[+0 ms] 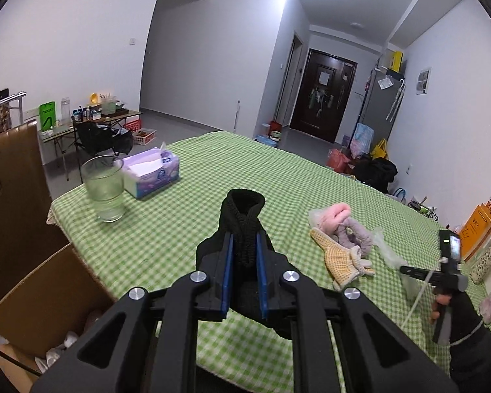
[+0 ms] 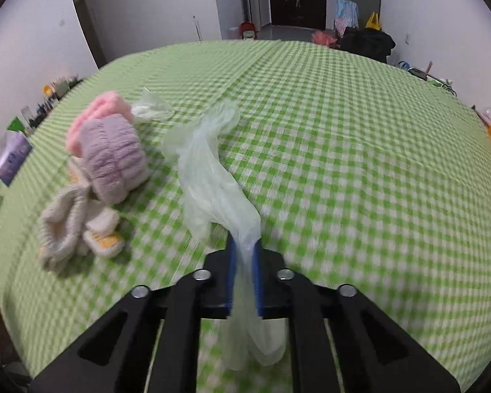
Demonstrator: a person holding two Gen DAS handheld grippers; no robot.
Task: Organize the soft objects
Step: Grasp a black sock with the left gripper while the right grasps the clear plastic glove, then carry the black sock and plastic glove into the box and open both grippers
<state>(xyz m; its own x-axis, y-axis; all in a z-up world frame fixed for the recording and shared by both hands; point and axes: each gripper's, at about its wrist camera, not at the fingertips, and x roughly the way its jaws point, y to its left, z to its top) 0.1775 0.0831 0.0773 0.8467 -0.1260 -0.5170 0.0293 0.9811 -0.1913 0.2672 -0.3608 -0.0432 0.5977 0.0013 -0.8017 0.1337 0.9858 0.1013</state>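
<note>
We stand mid-sort at the counter (image 1: pixel 186 177) with its green check cloth, both claws loaded. The cardboard box (image 1: pixel 49 298) sits low and to the left of the left claw (image 1: pixel 244 255), off the counter's edge, and looks the likely bin. The heap of knitted pieces (image 2: pixel 95 177), pink, lilac and cream, lies ahead and left of the right claw (image 2: pixel 244 258), apart from it. The left claw is pinched nearly shut on a black knitted sock (image 1: pixel 242 222), carried above the cloth. The right claw is clamped tight on a thin clear plastic bag (image 2: pixel 209 170) trailing forward on the cloth. Next, we judge, each load must swing over its bin before release.
</note>
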